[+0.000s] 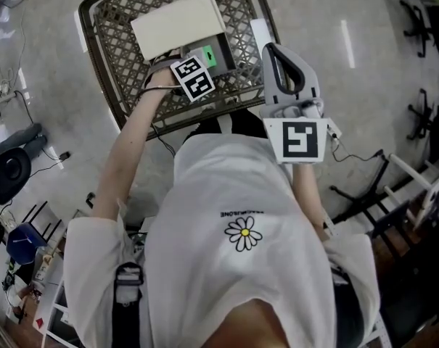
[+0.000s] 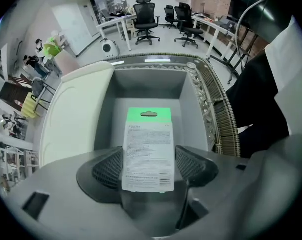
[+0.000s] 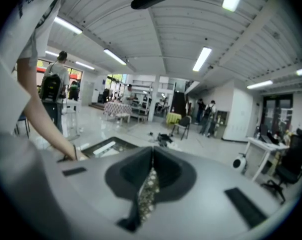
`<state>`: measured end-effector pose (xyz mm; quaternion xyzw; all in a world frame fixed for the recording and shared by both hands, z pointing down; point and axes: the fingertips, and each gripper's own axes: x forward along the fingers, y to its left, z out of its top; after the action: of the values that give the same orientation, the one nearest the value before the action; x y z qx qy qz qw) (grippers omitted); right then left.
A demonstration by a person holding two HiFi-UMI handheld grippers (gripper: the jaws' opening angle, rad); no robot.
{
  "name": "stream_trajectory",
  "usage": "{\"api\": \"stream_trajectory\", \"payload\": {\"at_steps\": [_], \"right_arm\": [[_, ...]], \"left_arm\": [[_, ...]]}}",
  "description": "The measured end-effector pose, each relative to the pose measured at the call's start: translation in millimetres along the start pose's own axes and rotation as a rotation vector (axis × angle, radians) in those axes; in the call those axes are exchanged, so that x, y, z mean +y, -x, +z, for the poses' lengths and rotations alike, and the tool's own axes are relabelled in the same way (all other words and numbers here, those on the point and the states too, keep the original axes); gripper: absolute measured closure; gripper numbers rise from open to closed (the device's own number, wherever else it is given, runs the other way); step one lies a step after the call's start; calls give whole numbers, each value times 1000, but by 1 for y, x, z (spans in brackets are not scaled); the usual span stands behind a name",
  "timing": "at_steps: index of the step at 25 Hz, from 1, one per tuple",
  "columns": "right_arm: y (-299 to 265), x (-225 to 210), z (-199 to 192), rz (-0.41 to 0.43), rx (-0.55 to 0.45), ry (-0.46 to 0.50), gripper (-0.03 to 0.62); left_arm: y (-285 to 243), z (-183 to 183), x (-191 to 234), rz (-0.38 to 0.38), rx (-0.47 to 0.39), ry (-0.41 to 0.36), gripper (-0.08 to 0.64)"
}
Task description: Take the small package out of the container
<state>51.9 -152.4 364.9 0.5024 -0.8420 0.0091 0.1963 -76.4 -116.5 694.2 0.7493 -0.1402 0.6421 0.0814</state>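
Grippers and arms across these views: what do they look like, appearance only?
The left gripper and right gripper have light grey moulded bodies with dark, textured fingers. Each carries a white cube with black square markers. A thin dark cable runs from the right one. The person wears a white short-sleeved T-shirt with a daisy print.

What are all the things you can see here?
small package: one, white with a green top, over the container
container: one, grey walls with a lattice rim, in front of the person
flat panel: one, cream, at the container beside the package
office chairs: several, black, far across the room
left gripper: one, grey, shut on the small package
right gripper: one, grey, shut and empty, outside the container
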Motion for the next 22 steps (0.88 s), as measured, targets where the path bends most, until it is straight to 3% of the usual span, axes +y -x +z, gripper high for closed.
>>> {"api": "stream_trajectory", "payload": {"at_steps": [14, 22], "right_arm": [[-10, 20, -5, 58, 18, -2, 561], [-8, 25, -9, 74, 20, 0, 561]], "left_arm": [[-10, -1, -4, -12, 96, -12, 221], [-12, -1, -4, -10, 107, -15, 221]]}}
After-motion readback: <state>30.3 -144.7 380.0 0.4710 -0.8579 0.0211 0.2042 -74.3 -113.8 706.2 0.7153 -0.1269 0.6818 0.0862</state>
